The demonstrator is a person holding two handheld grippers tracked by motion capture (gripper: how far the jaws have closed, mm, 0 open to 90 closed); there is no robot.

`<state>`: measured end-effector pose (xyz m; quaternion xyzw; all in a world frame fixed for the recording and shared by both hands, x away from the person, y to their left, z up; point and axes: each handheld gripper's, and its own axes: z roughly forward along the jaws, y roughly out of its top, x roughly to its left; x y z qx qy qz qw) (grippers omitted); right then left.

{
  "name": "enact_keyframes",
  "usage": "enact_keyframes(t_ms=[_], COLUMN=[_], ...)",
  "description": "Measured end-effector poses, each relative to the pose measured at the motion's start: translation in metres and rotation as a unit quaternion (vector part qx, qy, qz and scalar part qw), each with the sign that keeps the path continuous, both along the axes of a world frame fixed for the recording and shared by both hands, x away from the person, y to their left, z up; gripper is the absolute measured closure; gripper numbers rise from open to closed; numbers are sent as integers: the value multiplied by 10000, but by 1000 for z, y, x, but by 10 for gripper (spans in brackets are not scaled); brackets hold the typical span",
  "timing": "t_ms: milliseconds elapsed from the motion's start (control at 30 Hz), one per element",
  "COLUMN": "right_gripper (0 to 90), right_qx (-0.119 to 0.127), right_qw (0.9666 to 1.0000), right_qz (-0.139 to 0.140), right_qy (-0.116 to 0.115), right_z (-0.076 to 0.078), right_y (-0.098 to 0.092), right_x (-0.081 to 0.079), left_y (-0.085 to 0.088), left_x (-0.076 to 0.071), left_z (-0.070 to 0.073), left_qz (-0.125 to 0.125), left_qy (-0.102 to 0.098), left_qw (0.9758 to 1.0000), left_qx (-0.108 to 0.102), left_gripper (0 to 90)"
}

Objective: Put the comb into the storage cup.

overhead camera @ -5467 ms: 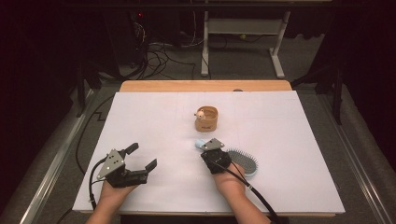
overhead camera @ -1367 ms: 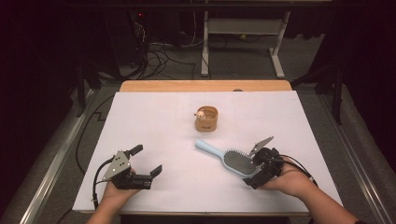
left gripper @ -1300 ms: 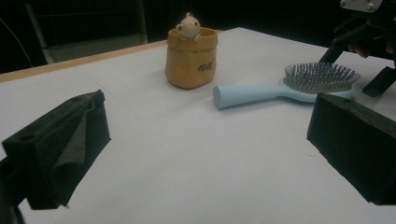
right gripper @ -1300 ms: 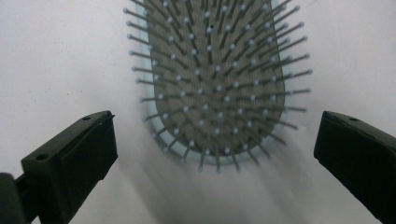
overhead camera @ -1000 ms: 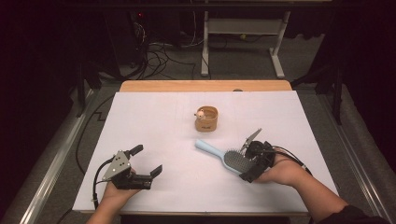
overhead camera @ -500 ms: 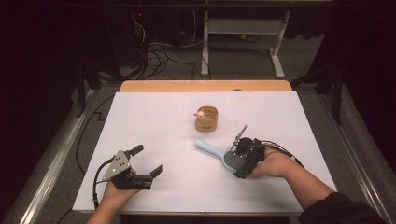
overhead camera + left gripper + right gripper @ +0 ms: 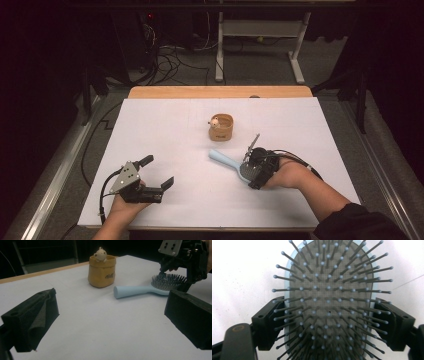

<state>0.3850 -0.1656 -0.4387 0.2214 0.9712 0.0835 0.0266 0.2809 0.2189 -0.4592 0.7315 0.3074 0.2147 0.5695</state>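
Tabletop [image 7: 165, 130] first, white and broad, with a wooden strip along its far edge. Left gripper [image 7: 159, 170] next, low at the near left in a hand, well apart from everything else, jaws spread wide with nothing between them but bare table. Right gripper [image 7: 248, 172] near the middle, somewhat to the right, tipped down over the head of the hairbrush [image 7: 223, 158], cable trailing back along the forearm. Jaws just now closing, one at each side of the oval head, bristles standing up between them. In the right gripper view, pads right at the blue rim on both sides, but whether pressing on it or merely beside it, impossible to tell. Hairbrush itself pale blue, flat on the table, bristles up, handle reaching out to the left and slightly away from the person, free of either gripper. Tan pot [image 7: 222, 131] just beyond the handle's tip, upright, near it but not touching. Small pale figure [image 7: 214, 121] peeking over the pot's rim on its left side.
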Motion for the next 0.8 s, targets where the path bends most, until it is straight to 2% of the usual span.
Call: enact_keyframes(t_ms=[333, 800], right_gripper=[193, 200], right_qx=[-73, -319], right_qw=[10000, 9995], right_qz=[41, 64], right_qy=[18, 33], right_z=[-1, 0], right_y=[2, 7], right_x=[1, 2], left_y=[0, -2], left_x=[0, 0], left_z=[0, -1], left_qz=[4, -21], left_qy=[1, 3], left_qw=[10000, 10000], left_qx=[-4, 22], left_gripper=[3, 3])
